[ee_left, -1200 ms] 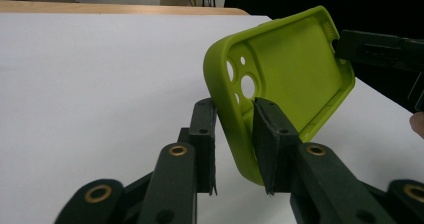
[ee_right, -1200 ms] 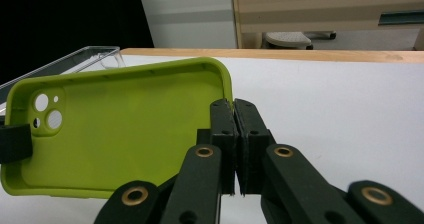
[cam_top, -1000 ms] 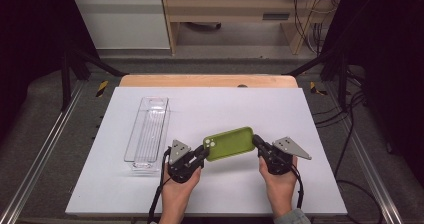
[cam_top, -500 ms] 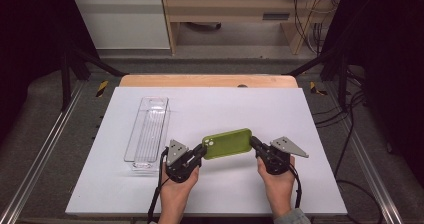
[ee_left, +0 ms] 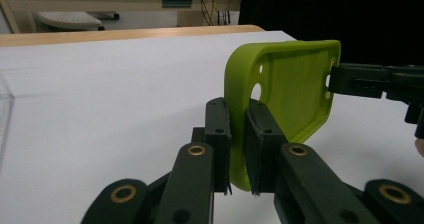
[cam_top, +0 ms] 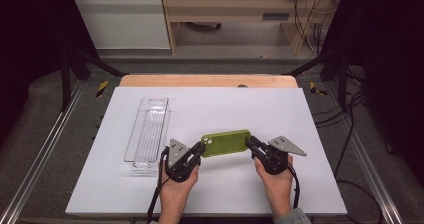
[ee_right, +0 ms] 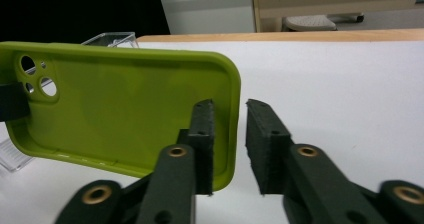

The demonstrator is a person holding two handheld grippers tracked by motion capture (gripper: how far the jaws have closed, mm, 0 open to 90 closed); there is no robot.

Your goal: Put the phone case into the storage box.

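We held the green phone case [cam_top: 225,142] between us and the far side of the table [cam_top: 320,114], raised off the white surface, its long axis running across from our left hand to our right. The left gripper [cam_top: 196,151] had the camera-hole end: in the left gripper view its jaws were pressed tight on the case's edge [ee_left: 239,149], one pad on each face. The right gripper [cam_top: 251,145] sat at the opposite short end. Its jaws had just been opening, and in the right gripper view the case's rim [ee_right: 227,134] stood between them, one pad close against the back of the case while the other stood off with a clear gap, so that end was no longer pinched.

So the case lay to the right of the left jaws, and to the left of the right jaws. With the left hand alone carrying it, we judged the next move to be the left hand's. The clear plastic tray [cam_top: 148,129] lay on the table just to the left, lengthwise away from us, and the left hand was by far the nearer to it
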